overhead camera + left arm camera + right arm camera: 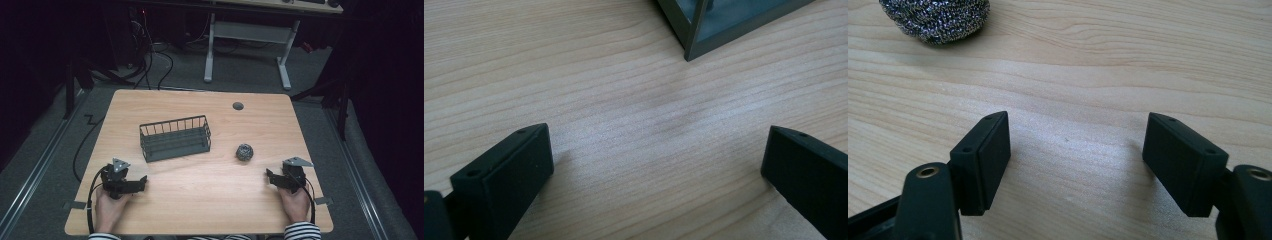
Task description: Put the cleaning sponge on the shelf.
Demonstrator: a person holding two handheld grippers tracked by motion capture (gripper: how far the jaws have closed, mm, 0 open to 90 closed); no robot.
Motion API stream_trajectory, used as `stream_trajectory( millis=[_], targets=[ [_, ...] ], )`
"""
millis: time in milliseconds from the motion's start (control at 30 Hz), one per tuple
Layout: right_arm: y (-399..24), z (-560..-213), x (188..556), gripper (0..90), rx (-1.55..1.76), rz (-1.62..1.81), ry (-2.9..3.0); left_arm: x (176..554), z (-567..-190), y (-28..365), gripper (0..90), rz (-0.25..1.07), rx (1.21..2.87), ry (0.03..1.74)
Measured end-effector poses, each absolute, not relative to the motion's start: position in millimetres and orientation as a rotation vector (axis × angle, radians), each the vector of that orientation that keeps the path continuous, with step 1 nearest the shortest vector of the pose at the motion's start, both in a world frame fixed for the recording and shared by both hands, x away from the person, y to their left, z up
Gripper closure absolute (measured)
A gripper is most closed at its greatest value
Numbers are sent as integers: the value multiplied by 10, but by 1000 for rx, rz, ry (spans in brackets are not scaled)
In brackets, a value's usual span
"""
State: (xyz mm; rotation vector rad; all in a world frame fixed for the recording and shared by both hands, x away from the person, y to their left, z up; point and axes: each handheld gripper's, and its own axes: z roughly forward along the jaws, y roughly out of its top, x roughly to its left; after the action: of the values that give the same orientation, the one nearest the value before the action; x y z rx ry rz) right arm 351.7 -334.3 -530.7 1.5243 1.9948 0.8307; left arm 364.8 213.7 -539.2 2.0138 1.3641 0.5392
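Note:
A dark wire basket (175, 138) stands near the middle of the wooden table (200, 115); one corner of the basket (704, 30) reaches into the top of the left gripper view. A steel wool ball (244, 151) lies to the basket's right, and the ball (935, 17) sits at the top left of the right gripper view. My left gripper (142, 183) rests low at the table's front left, jaws wide open over bare wood (659, 150). My right gripper (269, 177) sits at the front right, a short way in front of the ball, open with nothing between its jaws (1075, 155).
A round grey grommet (238, 105) is set in the table's far side. Beyond the table stand a white desk frame (247, 35) and loose cables on the dark floor. A person's hands in striped sleeves hold both grippers at the near edge.

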Motion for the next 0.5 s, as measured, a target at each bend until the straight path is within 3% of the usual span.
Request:
stream_trajectory(
  millis=[233,500],
  targets=[
    [-3341,-5307,3515,276,1526,830,1992,3636,-5388,2148,24,548,2008,1364],
    [-3339,-5306,3513,276,1528,830,1992,3626,-5366,2163,131,548,2004,1341]
  ],
)
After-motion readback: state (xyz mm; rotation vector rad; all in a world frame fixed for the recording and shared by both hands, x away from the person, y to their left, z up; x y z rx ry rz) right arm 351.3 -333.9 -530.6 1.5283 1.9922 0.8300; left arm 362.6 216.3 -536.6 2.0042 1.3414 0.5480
